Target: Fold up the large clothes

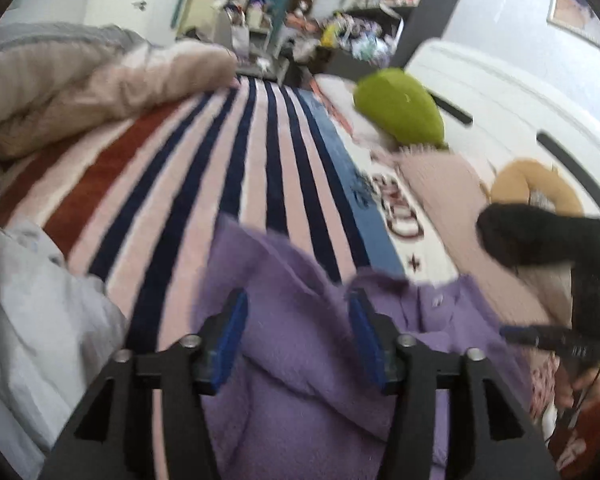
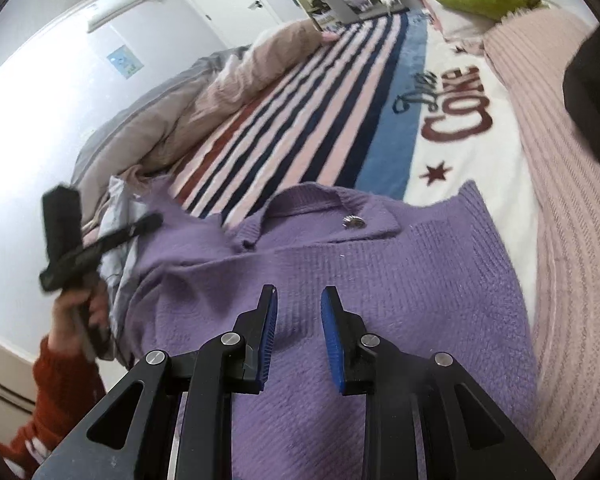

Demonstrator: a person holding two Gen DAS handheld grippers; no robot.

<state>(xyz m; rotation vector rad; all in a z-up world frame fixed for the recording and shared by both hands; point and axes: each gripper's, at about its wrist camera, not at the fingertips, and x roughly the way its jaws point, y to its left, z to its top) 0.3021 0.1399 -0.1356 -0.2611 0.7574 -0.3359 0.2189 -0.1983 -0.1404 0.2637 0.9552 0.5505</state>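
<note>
A purple knit cardigan (image 2: 380,272) with a collar and a metal button (image 2: 353,221) lies on the striped bed blanket; it also shows in the left wrist view (image 1: 284,344). My left gripper (image 1: 298,304) is open, hovering over a rumpled purple fold, nothing between its blue pads. My right gripper (image 2: 299,300) is open with a narrower gap, above the cardigan's flat body, holding nothing. The left gripper also shows from outside at the cardigan's left edge (image 2: 84,248), and the right gripper at its right side (image 1: 556,340).
A striped blanket (image 1: 236,184) covers the bed. A beige quilt (image 1: 80,88) is bunched at the far left, a green pillow (image 1: 400,108) and pink knit throw (image 2: 572,216) at the right. A pale grey garment (image 1: 32,320) lies left of the cardigan.
</note>
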